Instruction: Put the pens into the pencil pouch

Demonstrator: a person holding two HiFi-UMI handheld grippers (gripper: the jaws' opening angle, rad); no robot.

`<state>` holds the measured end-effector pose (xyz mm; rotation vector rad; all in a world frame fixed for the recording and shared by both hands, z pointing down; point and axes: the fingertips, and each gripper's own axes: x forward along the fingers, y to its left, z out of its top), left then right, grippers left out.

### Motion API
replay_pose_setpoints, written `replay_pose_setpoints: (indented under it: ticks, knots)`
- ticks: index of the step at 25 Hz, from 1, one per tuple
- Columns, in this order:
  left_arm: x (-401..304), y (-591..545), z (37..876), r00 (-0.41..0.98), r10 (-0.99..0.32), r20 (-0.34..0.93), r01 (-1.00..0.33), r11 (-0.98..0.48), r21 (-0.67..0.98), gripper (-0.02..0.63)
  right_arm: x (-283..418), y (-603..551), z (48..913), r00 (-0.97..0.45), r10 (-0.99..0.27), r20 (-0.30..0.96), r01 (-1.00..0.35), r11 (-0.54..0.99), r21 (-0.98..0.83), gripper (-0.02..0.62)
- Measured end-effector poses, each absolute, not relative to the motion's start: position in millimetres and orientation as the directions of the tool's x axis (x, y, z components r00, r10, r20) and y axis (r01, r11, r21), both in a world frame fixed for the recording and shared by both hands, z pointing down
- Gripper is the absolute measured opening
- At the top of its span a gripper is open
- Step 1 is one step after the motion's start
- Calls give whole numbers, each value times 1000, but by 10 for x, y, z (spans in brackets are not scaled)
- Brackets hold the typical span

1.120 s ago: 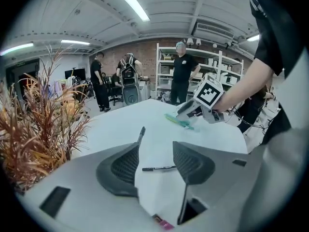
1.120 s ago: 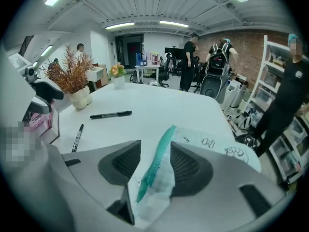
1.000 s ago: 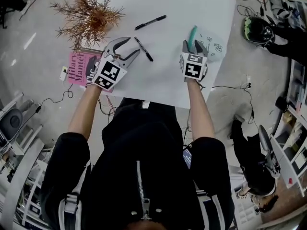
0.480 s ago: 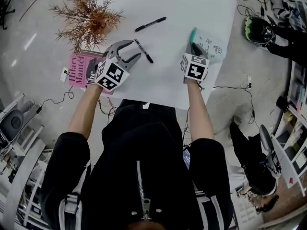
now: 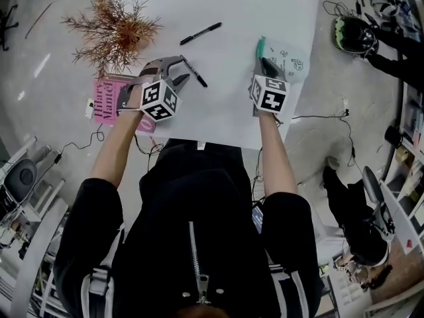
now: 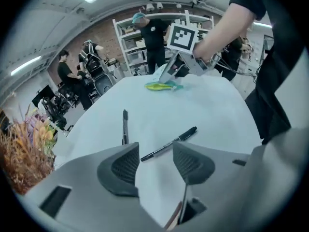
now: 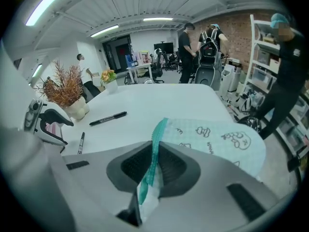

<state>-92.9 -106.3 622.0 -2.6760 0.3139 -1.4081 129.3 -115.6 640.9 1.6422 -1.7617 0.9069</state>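
Since the earlier frame the left tool (image 5: 182, 69) has rolled at the wrist and sunk towards the table (image 5: 252, 8), and its marker cube now faces more squarely upward. The right tool (image 5: 263, 59) has kept its place near the table's right side, and the pens and the pouch lie where they did. Left tool: jaws stand wide apart, with nothing between the pads. The near pen (image 5: 195, 71), black, lies flat and aslant on the table just beyond the jaw tips; no contact with it can be made out. The far pen (image 5: 201, 33), also black, lies further up the table, well apart from both tools. Right tool: jaws are closing, and the pads press on the teal zip edge of the pouch (image 5: 289, 59), which stands upright between them. The rest of the pouch, pale with small printed drawings, rests on the table beyond the tool and to its right, near the table's right edge. Both pens are outside the pouch. A dry brown plant (image 5: 112, 30) in a pale pot stands at the table's left side, near the left tool. A pink book (image 5: 105, 103) lies just left of the left tool, partly hidden by it. The person holding the tools wears black sleeves. Other people stand by shelves and chairs in the room behind.
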Motion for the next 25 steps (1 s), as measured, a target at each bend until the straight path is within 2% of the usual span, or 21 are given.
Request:
replay_pose_setpoints:
  ticks: [8, 13, 17, 21, 23, 25]
  knots:
    - [-784, -1114, 6349, 505, -144, 851, 5, -985, -170, 236, 1307, -1144, 6374, -117, -619, 777, -991, 27, -128, 49]
    - [-896, -1039, 6602, 398, -54, 916, 125, -986, -113, 236, 1319, -1147, 6343, -138, -621, 771, -989, 37, -146, 49]
    - [-962, -1035, 6716, 351, -48, 935, 160, -981, -111, 234, 1318, -1128, 6285, -160, -630, 760, -985, 56, -161, 49]
    - [-983, -1026, 6710, 353, -54, 934, 146, -983, -112, 196, 1323, -1094, 6217, -182, -645, 742, -981, 63, -186, 48]
    - [-990, -1045, 6692, 353, -75, 933, 143, -981, -132, 93, 1330, -1087, 6202, -193, -649, 736, -978, 68, -197, 48]
    - [-1002, -1032, 6685, 350, -75, 934, 142, -981, -132, 75, 1327, -1076, 6201, -202, -651, 732, -976, 74, -203, 48]
